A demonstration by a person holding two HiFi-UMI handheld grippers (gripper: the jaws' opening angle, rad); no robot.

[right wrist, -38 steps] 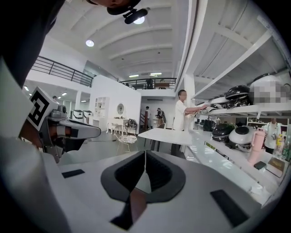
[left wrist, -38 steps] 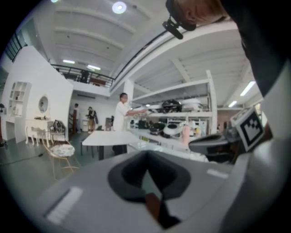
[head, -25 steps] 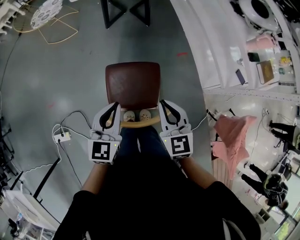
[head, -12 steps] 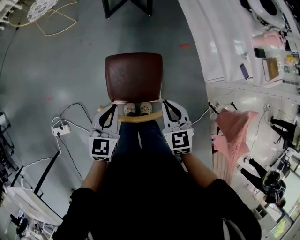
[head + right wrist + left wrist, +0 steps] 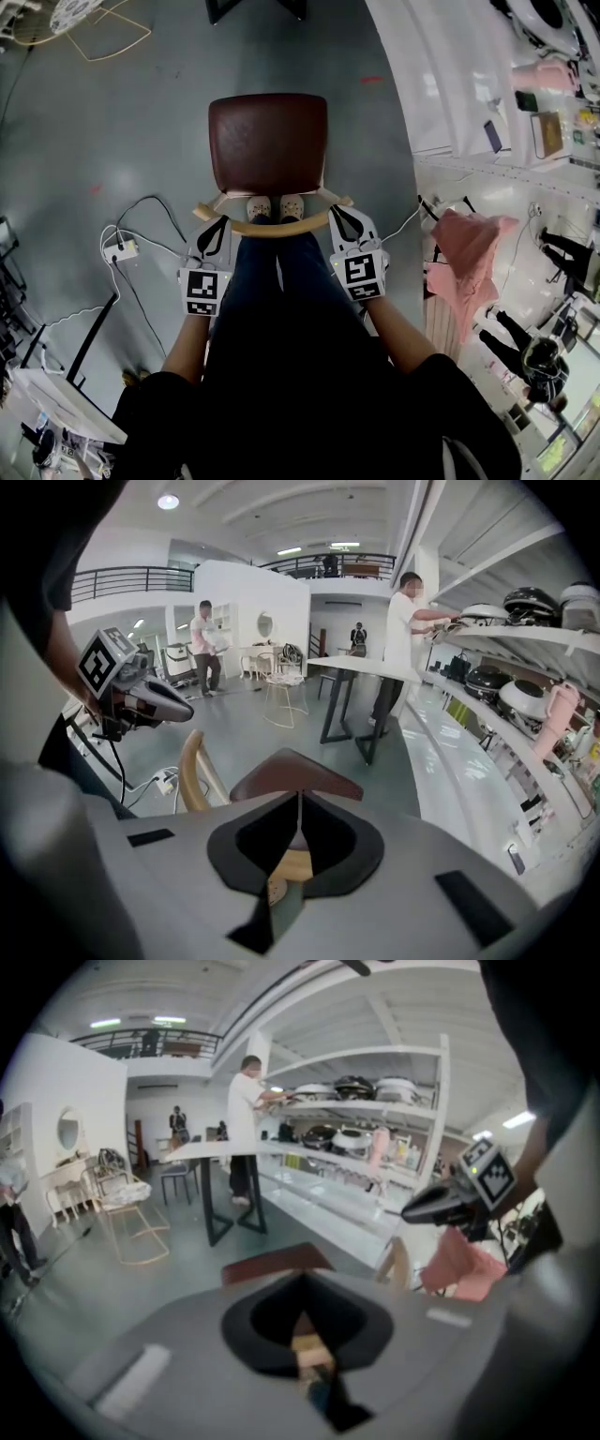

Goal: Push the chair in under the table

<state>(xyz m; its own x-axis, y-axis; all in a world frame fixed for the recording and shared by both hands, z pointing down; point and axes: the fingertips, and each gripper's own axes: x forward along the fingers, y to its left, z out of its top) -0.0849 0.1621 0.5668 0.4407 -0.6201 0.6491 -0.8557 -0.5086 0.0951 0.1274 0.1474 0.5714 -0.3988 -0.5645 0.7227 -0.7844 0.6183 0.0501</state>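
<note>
The grey floor (image 5: 112,141) ahead of the chair looks free of obstacles, so a straight slide seems possible. The counter (image 5: 367,670), white-topped on black trestle legs, stands well beyond the chair's front edge. Only its legs show, at the top of the head view. The chair (image 5: 268,141) stands on the floor directly in front of the person, its dark brown seat toward the counter and not yet under it. Its curved wooden backrest (image 5: 277,228) is the part nearest the person, whose shoes (image 5: 260,206) show between rail and seat.

The left hand-held gripper (image 5: 221,223) has its jaws pressed together with nothing pinched, its tip at the left end of the backrest. The right hand-held gripper (image 5: 336,213) is likewise closed and empty at the right end. Whether either tip actually touches the wood I cannot tell.

To push well, I judge that both closed tips should bear on the rail symmetrically, one near each end, and press evenly so the chair does not yaw. Aim the seat at the gap between the trestle legs. Pushing along the floor rather than down on the rail should keep the chair from tipping. The power strip (image 5: 120,250) and its cable lie left of the chair, beside the path, and feet should stay off them.
</note>
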